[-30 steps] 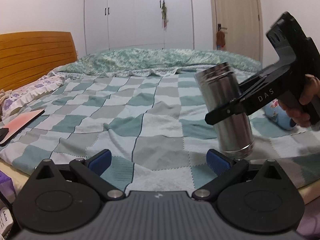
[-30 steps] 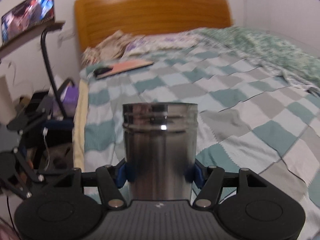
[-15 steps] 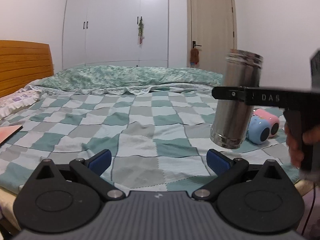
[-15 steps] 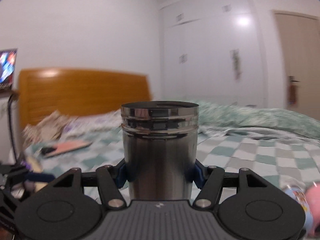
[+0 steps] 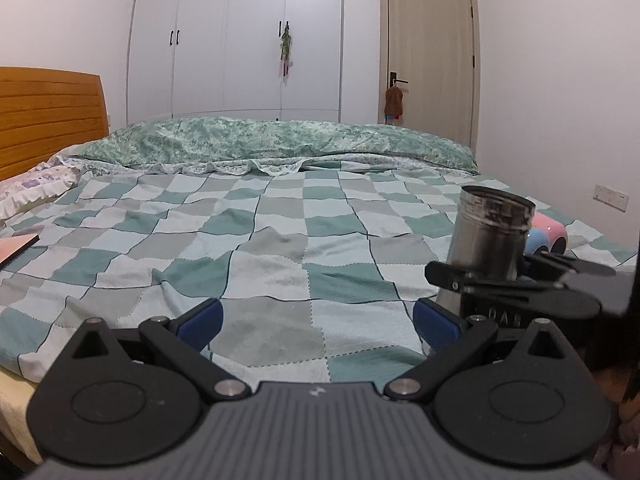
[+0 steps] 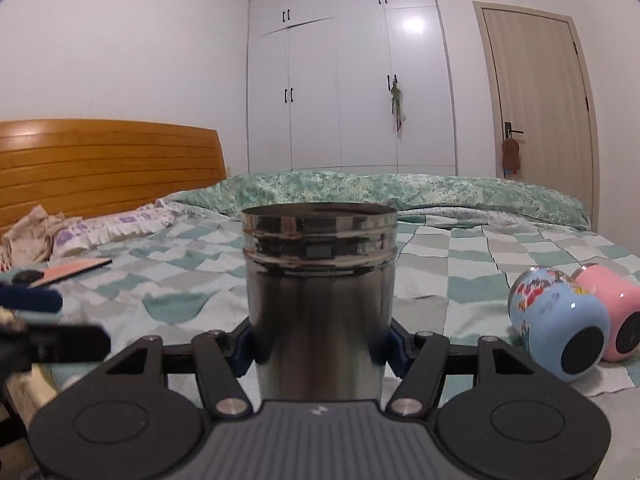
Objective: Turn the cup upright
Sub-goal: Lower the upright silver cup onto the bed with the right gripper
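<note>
A stainless steel cup (image 6: 320,300) stands upright with its open rim up, held between the blue pads of my right gripper (image 6: 320,346). In the left wrist view the cup (image 5: 490,236) is at the right, low over the checked bedspread (image 5: 280,240), with the right gripper (image 5: 504,280) clamped round its lower half. Whether its base touches the bed is hidden. My left gripper (image 5: 318,322) is open and empty, to the left of the cup.
A blue mug (image 6: 560,332) and a pink mug (image 6: 612,316) lie on their sides right of the steel cup. A pink book (image 6: 72,270) lies at the left near the pillows. A wooden headboard (image 6: 108,168) stands at the left.
My right gripper has lowered the cup from mid-air down toward the bed and levelled it upright. The left gripper has stayed open.
</note>
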### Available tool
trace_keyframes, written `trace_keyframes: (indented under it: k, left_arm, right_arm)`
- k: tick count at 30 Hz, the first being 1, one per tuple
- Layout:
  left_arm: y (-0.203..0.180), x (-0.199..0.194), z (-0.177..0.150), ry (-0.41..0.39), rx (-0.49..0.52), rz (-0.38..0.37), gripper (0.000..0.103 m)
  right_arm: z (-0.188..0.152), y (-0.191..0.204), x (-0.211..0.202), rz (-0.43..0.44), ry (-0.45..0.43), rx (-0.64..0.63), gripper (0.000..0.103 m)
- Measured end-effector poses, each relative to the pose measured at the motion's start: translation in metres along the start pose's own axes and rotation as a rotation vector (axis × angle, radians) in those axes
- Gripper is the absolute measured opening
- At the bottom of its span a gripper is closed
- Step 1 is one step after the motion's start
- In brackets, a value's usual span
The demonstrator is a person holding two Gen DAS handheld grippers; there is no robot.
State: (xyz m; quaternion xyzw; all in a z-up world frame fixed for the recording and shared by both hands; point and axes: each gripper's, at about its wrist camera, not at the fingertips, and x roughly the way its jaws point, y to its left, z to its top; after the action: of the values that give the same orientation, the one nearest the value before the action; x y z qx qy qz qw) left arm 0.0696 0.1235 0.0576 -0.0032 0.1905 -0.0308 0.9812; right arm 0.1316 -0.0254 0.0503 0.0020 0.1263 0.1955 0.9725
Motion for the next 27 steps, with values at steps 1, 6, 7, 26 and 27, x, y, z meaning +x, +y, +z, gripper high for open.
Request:
trace_keyframes:
  k: [1,6,7,26,27]
  left_arm:
    - [0.000,0.000,-0.001,0.001,-0.003,0.001,0.103]
    - [0.002,-0.001,-0.004,0.009,-0.010,0.005,0.103]
    - [0.002,-0.002,-0.004,0.009,-0.008,0.005,0.103]
    - [-0.033,-0.053,0.007,-0.093,0.023,-0.008,0.103]
    - [-0.036,-0.057,0.007,-0.099,0.022,-0.012,0.103]
  right_arm:
    - [-0.005,0.001,-0.004,-0.003,-0.021,-0.009,0.062]
    - [-0.014,0.008,-0.013,-0.007,-0.078,-0.048,0.062]
    - [-0.013,0.007,-0.015,-0.006,-0.082,-0.052,0.062]
    - [0.012,-0.018,-0.104,-0.016,-0.232,-0.060,0.103]
    - [0.013,-0.022,-0.112,-0.021,-0.233,-0.057,0.103]
